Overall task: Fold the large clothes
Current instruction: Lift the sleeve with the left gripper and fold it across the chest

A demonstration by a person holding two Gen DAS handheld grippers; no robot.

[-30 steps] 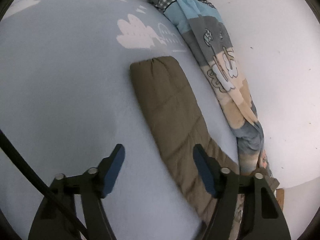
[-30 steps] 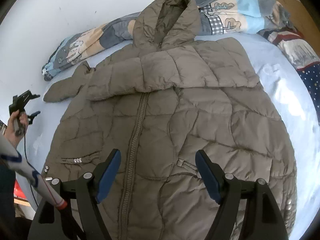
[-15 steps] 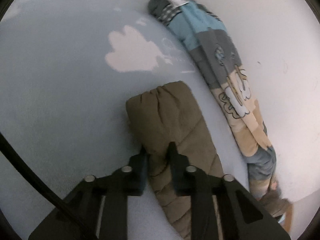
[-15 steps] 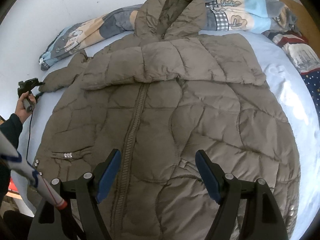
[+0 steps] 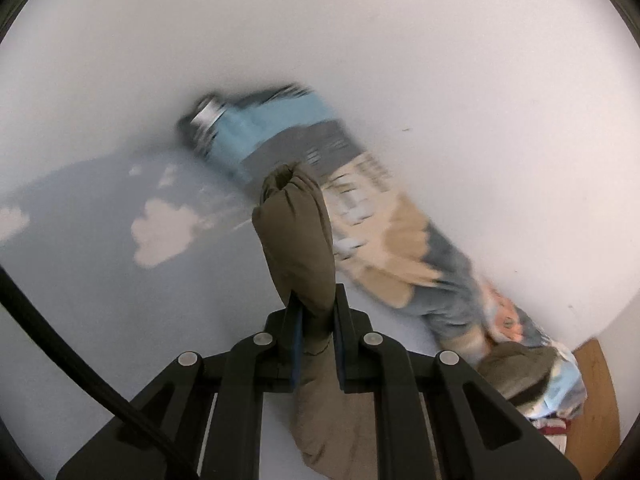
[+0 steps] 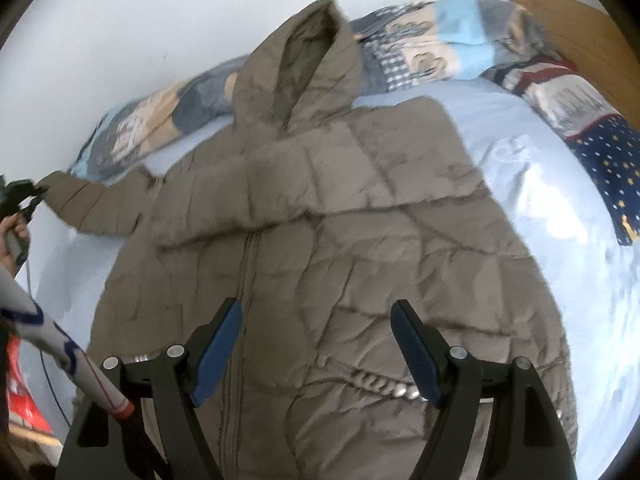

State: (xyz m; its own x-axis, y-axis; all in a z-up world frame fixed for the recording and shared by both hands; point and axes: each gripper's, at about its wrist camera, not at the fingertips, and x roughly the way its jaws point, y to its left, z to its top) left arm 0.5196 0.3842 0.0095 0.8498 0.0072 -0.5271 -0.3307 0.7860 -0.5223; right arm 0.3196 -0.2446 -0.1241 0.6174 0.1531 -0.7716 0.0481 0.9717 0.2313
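left hand-held gripper clenched on coat sleeve | right hand-held gripper released above coat | patterned blanket along wall, upper frame

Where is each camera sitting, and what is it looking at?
Left wrist: sits on the left gripper, looks along its fingers, shut on the coat's sleeve, toward the rolled blanket and white wall.
Right wrist: sits on the right gripper, open, looks down over the coat on the bed; a hand shows far left.
Shared: sleeve, blanket, wall.
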